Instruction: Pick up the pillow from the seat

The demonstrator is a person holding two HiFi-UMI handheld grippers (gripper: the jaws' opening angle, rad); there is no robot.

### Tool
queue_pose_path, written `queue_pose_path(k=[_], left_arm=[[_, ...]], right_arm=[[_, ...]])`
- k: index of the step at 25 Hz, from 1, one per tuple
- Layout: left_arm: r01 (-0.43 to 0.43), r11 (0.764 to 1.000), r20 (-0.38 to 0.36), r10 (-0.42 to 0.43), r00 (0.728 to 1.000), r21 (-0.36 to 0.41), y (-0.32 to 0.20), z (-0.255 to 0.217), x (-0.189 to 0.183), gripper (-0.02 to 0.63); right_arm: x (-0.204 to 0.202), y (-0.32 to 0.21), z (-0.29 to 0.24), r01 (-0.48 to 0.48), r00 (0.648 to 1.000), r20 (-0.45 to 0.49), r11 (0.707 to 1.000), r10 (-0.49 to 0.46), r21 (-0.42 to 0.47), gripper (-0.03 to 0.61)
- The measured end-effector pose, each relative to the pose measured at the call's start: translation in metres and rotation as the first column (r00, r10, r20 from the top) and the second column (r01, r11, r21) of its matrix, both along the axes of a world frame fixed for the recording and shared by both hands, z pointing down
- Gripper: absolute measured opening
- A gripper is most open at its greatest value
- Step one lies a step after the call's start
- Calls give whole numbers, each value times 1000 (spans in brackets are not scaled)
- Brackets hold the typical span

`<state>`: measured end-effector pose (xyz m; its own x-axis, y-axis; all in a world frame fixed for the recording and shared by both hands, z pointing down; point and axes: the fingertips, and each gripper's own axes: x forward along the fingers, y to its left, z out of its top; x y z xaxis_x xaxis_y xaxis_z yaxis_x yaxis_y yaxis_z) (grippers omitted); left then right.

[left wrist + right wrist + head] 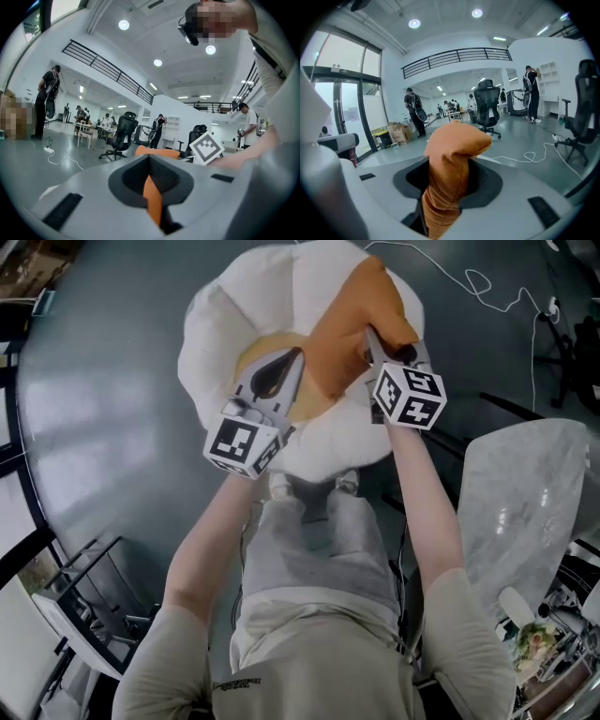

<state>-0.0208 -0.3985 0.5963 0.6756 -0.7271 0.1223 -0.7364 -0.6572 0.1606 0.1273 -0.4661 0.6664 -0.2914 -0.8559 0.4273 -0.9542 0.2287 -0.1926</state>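
Pillow (364, 310), orange, sits up over the middle of the white seat (220, 320), pulled into a peak between my two grippers. From the head view I cannot tell whether its underside touches the seat, because both grippers cover its lower edge. The near rim of the seat is cut off by my legs (314, 540). In the left gripper view most of the pillow is hidden behind the gripper's own grey body. Only a thin orange strip shows in the slot, with a sliver of orange beyond it. The left gripper (295, 357) has its jaws almost together, pinching that thin fold at the pillow's left side. The right gripper (372, 337) stands partly closed on a thick bunch of fabric at the right side. In its own view the bunch fills the gap between the jaws and bulges out past them, folding over at the top. How deep the fabric runs into either gripper I cannot make out.
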Motion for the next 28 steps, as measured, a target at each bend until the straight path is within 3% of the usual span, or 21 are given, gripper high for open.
queue_pose_path(k=[5, 11, 14, 17, 22, 28], left_arm=[[4, 996, -1, -4, 1000, 89, 5, -102, -12, 9], [-10, 993, -25, 13, 1000, 119, 23, -208, -12, 9], [-37, 982, 71, 25, 997, 184, 39, -254, -14, 9], [-61, 967, 105, 36, 994, 246, 54, -306, -7, 9], [-53, 954, 74, 32, 997, 296, 84, -376, -14, 9], [-9, 924, 43, -8, 999, 381, 119, -439, -28, 9]], right_arm=[[2, 16, -132, 17, 1000, -12, 990, -16, 138, 184], [12, 51, -285, 28, 1000, 0, 956, -30, 293, 186], [5, 70, -353, 39, 999, 1, 927, -43, 373, 187], [10, 87, -413, 48, 998, 10, 896, -59, 442, 190], [13, 126, -485, 28, 999, 12, 849, -41, 527, 193], [12, 161, -529, 86, 996, -35, 807, -81, 585, 192]])
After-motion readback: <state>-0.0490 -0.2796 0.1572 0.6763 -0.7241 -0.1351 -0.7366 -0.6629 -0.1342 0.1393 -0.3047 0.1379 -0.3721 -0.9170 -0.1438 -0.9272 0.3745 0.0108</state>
